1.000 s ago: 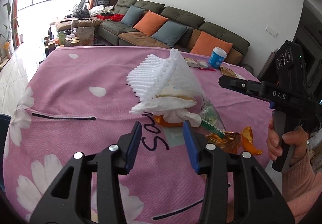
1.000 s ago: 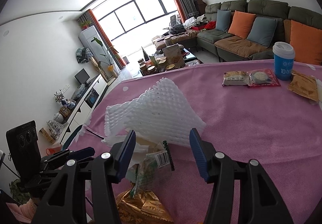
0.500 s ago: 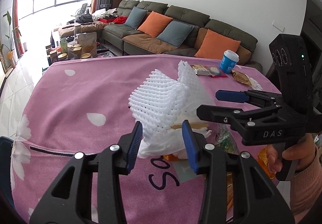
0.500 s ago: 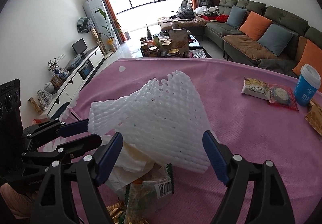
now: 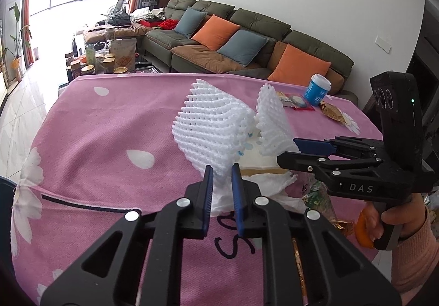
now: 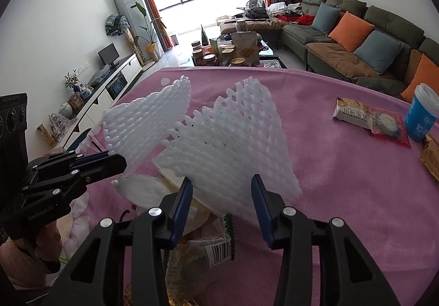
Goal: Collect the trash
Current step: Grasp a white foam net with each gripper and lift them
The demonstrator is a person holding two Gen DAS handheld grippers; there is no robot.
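Trash pile: white foam netting [image 5: 211,124], crumpled white tissue [image 5: 263,190] and crinkled snack wrappers [image 6: 203,248] lie heaped together on the pink flowered tablecloth [image 5: 104,124], near its front edge.
Foam netting: two white mesh flaps stand up from the heap, one leaning to each side; the tissue and something tan show beneath them.
Left gripper [image 5: 221,182]: its jaws have just been closing and now stand narrow, pinching the lower corner of the left mesh flap between the blue pads.
Right gripper [image 6: 222,193]: its jaws have just been closing too; the lower edge of the right mesh flap sits between the blue pads, but whether they press on it cannot be told from either view.
Right hand [image 5: 395,220]: wrapped round the black handle at the right of the left wrist view, with a pink sleeve [image 5: 414,259] behind it.
Wrappers: a clear green-edged packet with a barcode lies just below the right gripper; gold foil shows under it.
Far side of table: a blue paper cup [image 5: 317,89] stands upright, with sealed snack packets [image 6: 370,119] flat beside it, well apart from the heap.
Background: a green sofa [image 5: 263,39] with orange and grey-blue cushions.
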